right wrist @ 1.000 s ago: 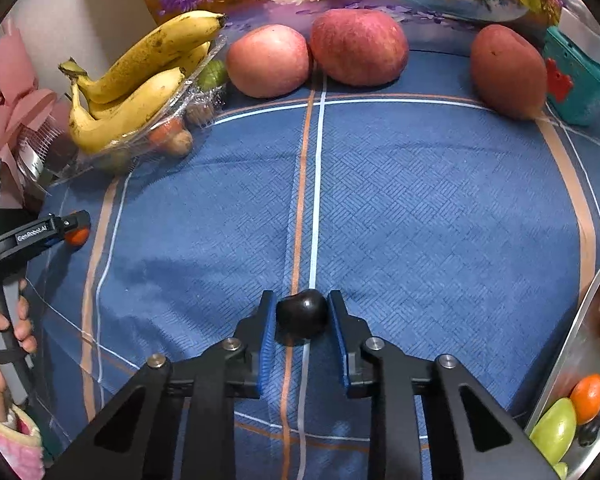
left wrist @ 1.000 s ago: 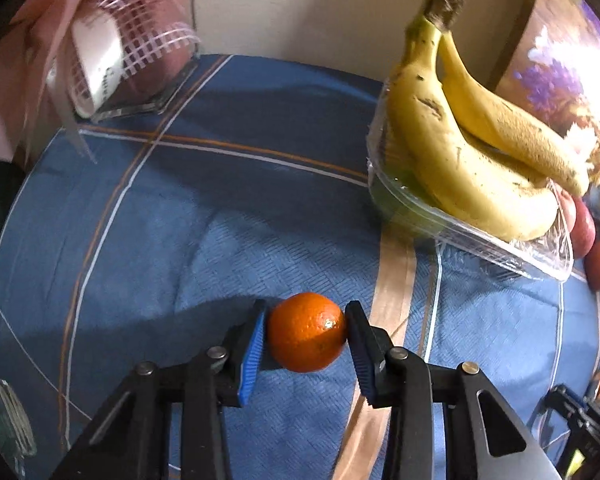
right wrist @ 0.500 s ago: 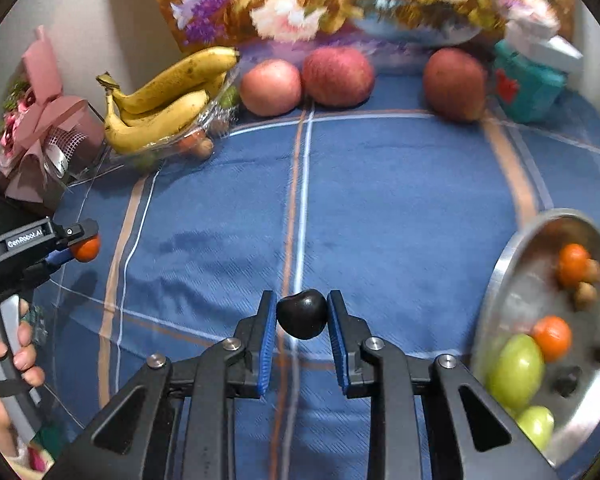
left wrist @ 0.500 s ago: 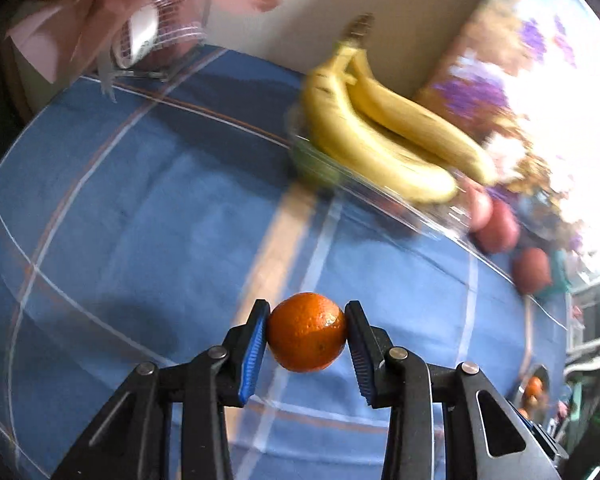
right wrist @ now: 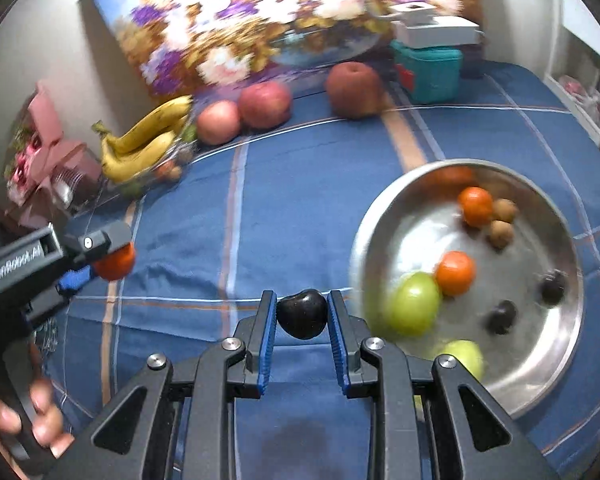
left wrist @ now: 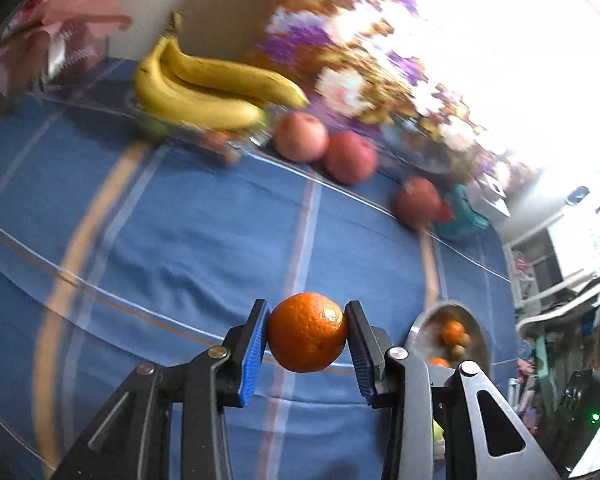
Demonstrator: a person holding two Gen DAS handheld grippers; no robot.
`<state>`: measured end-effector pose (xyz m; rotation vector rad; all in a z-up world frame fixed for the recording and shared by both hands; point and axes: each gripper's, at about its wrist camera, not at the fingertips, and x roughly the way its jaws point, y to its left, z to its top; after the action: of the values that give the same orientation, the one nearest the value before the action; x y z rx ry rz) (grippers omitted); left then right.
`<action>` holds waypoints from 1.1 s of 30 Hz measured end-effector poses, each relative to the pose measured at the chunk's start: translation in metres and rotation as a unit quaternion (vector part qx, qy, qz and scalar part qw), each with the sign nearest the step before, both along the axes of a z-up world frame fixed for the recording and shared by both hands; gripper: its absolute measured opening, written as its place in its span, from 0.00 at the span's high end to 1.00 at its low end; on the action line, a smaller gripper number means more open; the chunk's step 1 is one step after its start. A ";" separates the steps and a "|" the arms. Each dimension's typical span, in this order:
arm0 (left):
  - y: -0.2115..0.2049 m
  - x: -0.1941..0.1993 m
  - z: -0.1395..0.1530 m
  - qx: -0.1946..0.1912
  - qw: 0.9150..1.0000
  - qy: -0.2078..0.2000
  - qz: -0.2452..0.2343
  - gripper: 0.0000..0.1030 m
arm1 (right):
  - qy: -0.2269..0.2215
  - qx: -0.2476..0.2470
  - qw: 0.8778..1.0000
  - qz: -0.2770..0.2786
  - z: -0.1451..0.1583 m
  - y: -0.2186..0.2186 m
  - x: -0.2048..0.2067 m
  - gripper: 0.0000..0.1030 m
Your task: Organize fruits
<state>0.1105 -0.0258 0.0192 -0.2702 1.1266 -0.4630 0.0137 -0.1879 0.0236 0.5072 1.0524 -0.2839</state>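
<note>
Covering the table: blue cloth (right wrist: 300, 184). Holding sorted fruit at right: steel bowl (right wrist: 572, 320), likely the drop-off. Resting at far edge: bananas (right wrist: 140, 144), apples (right wrist: 264, 104). Clamped on orange (left wrist: 306, 332), clear of cloth: left gripper (left wrist: 306, 334), partly closed. Pinching dark plum (right wrist: 302, 314) beside bowl rim: right gripper (right wrist: 302, 316), nearly shut.

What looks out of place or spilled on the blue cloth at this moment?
Nothing stands out. The left claw is shut on an orange and the right claw on a dark fruit, both gripped cleanly. The metal bowl sits flat with its fruit inside. Bananas and apples lie by the wall, none visibly damaged.
</note>
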 end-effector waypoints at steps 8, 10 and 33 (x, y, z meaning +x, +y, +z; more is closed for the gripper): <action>-0.085 -0.038 -0.026 -0.013 0.998 0.016 -0.067 0.60 | 0.028 -0.040 0.994 -0.094 -0.014 -0.067 -0.040 0.74; -0.108 -0.048 -0.031 -0.011 0.995 0.009 -0.099 0.60 | 0.044 -0.053 0.990 -0.121 -0.022 -0.087 -0.052 0.74; -0.089 -0.067 -0.020 0.120 0.986 -0.091 -0.073 0.00 | 0.049 -0.041 0.988 -0.140 -0.029 -0.075 -0.089 0.28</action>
<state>0.0439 -0.1148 -0.0012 0.0646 1.0144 -0.4663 -0.0749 -0.2631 -0.0050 0.5725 1.0591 -0.6039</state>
